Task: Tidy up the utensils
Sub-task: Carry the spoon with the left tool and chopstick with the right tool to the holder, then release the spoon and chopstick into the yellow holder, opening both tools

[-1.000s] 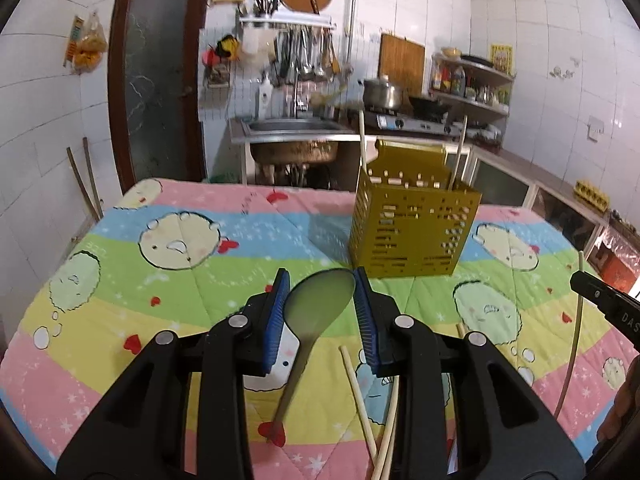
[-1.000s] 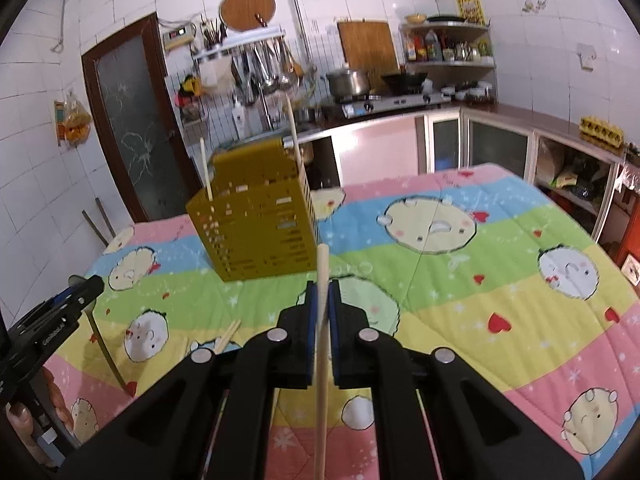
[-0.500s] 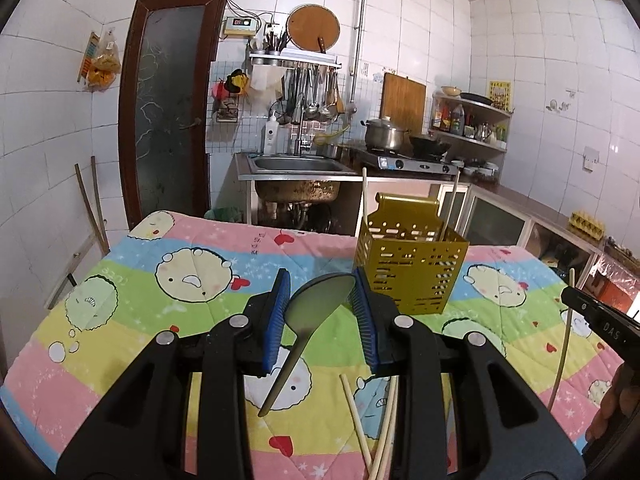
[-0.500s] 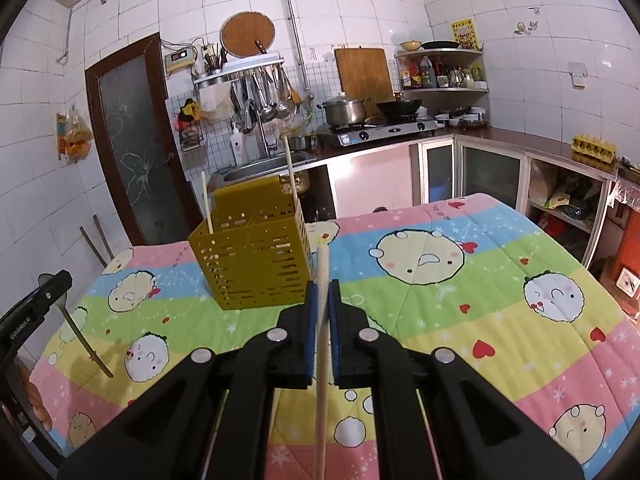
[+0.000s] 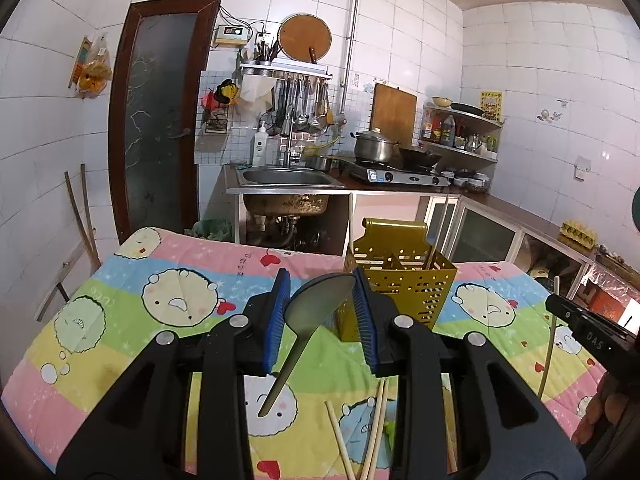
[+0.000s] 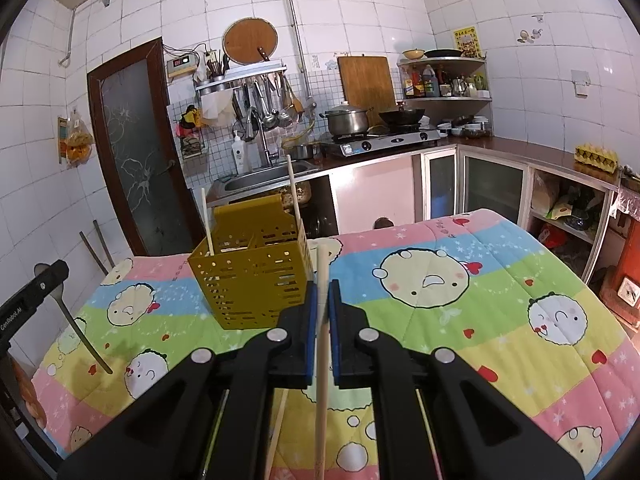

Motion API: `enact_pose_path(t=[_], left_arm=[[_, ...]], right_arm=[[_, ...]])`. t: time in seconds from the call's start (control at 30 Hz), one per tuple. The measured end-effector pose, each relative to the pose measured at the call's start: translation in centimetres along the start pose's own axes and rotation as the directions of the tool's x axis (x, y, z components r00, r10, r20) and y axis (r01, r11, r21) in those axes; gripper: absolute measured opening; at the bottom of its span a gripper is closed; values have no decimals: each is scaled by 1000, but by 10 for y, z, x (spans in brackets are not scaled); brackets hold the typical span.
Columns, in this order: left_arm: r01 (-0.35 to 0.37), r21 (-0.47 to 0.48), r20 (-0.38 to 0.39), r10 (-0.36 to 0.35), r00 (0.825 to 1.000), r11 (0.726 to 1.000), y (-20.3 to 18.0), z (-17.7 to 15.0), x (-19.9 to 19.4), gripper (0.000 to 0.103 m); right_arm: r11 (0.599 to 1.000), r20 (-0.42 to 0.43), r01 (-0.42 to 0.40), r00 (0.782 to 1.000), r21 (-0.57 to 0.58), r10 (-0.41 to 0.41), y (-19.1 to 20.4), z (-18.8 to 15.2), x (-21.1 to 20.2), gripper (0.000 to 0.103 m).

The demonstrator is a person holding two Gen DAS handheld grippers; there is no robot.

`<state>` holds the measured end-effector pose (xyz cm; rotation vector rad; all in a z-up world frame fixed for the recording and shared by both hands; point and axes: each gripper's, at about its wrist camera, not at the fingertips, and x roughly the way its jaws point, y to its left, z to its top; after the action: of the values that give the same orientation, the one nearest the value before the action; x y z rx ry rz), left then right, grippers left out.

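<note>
My left gripper is shut on the bowl of a metal spoon, whose handle hangs down over the quilt. The yellow perforated utensil holder stands just beyond it with two chopsticks upright inside. My right gripper is shut on a pale wooden chopstick that stands upright between its blue pads, right of the holder. From the right wrist view the left gripper and its spoon show at the far left. Loose chopsticks lie on the quilt below the left gripper.
The table is covered by a striped cartoon quilt. Behind it stand a steel sink, a stove with a pot and cabinets along the right wall. A dark door is at the back left.
The left gripper has risen with the spoon, so the holder sits lower and farther in its view. The right gripper still grips the chopstick and has tipped up slightly.
</note>
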<state>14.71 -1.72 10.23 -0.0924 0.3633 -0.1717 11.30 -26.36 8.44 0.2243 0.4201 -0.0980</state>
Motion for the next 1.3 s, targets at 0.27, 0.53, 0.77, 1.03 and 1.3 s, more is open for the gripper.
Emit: enact_pose_path(t=[0.27, 0.53, 0.77, 1.03, 1.3], left_arm=[[16, -7, 22, -15, 1000, 1000, -5, 22, 17, 31], [59, 3, 95, -59, 994, 998, -21, 65, 32, 31], [142, -6, 150, -139, 979, 990, -43, 114, 60, 31], [212, -11, 162, -208, 965, 977, -63, 150, 127, 31], [231, -13, 106, -228, 968, 973, -70, 112, 194, 31]], right_arm=[[1000, 4, -17, 1000, -15, 17, 10, 20, 17, 6], [998, 59, -42, 997, -44, 44, 33, 62, 37, 6], [997, 163, -62, 984, -36, 67, 44, 123, 59, 6], [998, 290, -58, 955, -14, 59, 45, 175, 97, 6], [997, 339, -55, 938, -51, 70, 52, 170, 144, 6]])
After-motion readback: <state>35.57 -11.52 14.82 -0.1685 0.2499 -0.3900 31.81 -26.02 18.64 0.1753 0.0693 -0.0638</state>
